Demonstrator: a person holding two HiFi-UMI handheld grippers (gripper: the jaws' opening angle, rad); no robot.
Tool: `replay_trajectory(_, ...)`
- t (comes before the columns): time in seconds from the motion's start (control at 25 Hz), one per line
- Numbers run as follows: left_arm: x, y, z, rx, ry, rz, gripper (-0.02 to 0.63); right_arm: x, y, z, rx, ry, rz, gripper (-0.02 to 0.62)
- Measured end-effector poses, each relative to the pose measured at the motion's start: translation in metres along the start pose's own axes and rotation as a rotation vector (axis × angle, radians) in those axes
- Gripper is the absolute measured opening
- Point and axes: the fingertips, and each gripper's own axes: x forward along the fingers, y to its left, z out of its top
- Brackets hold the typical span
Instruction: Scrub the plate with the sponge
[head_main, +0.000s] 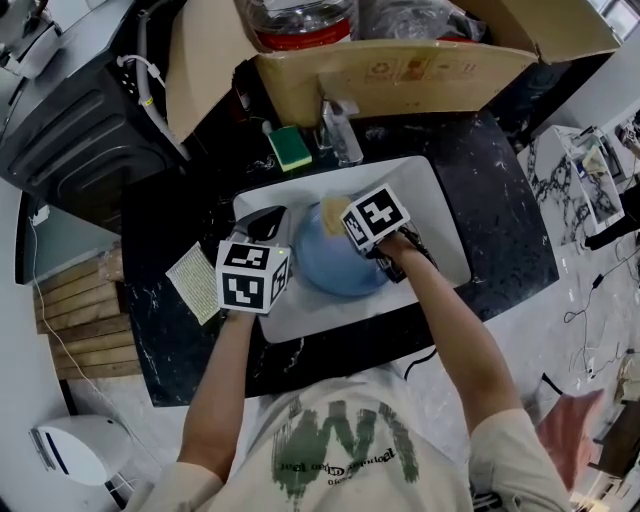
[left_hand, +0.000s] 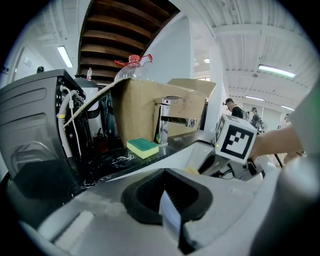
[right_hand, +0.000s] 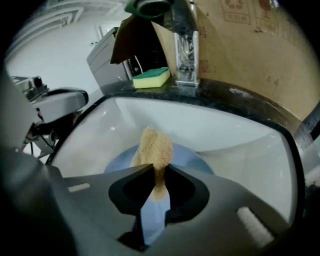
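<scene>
A blue plate (head_main: 340, 265) lies in the white sink (head_main: 440, 215). My left gripper (head_main: 270, 224) is at the plate's left edge. In the left gripper view its jaws (left_hand: 169, 200) are shut on a thin pale blue rim, the plate (left_hand: 170, 215). My right gripper (head_main: 347, 216) is over the plate's far part, shut on a tan sponge (head_main: 331, 210). In the right gripper view the tan sponge (right_hand: 152, 147) sticks out from the jaws (right_hand: 159, 174) above the plate (right_hand: 197, 162).
A green-and-yellow sponge (head_main: 290, 147) lies on the black counter behind the sink, beside the faucet (head_main: 340, 130). An open cardboard box (head_main: 400, 60) stands behind them. A mesh cloth (head_main: 195, 283) lies left of the sink, a dark appliance (head_main: 80, 130) farther left.
</scene>
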Motion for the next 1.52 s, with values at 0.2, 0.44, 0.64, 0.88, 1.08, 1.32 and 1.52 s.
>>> replay_trajectory(0.2, 0.0, 0.0, 0.0, -0.002, 0.0, 0.006, 0.003, 0.006, 0.036, 0.005, -0.023, 0.018, 0.104, 0.063)
replay_trajectory(0.44, -0.001, 0.001, -0.002, -0.003, 0.004, 0.015, 0.003, 0.025, 0.065, -0.007, -0.049, 0.074, 0.169, 0.063)
replay_trajectory(0.64, -0.002, 0.003, -0.005, -0.003, 0.009, 0.017, 0.003, 0.042, 0.077, -0.019, -0.047, 0.125, 0.188, 0.063)
replay_trajectory(0.88, -0.001, 0.002, -0.004, 0.0, 0.007, 0.005, 0.003, 0.051, 0.072, -0.028, -0.036, 0.162, 0.168, 0.063)
replay_trajectory(1.08, 0.0, 0.001, -0.005, 0.009, 0.01, -0.001, 0.003, 0.053, 0.066, -0.035, -0.026, 0.178, 0.157, 0.063)
replay_trajectory(1.32, 0.001, 0.002, -0.005, 0.004, 0.013, 0.012, 0.003, 0.049, 0.055, -0.04, -0.021, 0.186, 0.142, 0.063)
replay_trajectory(1.52, 0.001, 0.001, -0.003, -0.001, 0.012, 0.021, 0.003, 0.044, 0.042, -0.046, -0.024, 0.198, 0.127, 0.063)
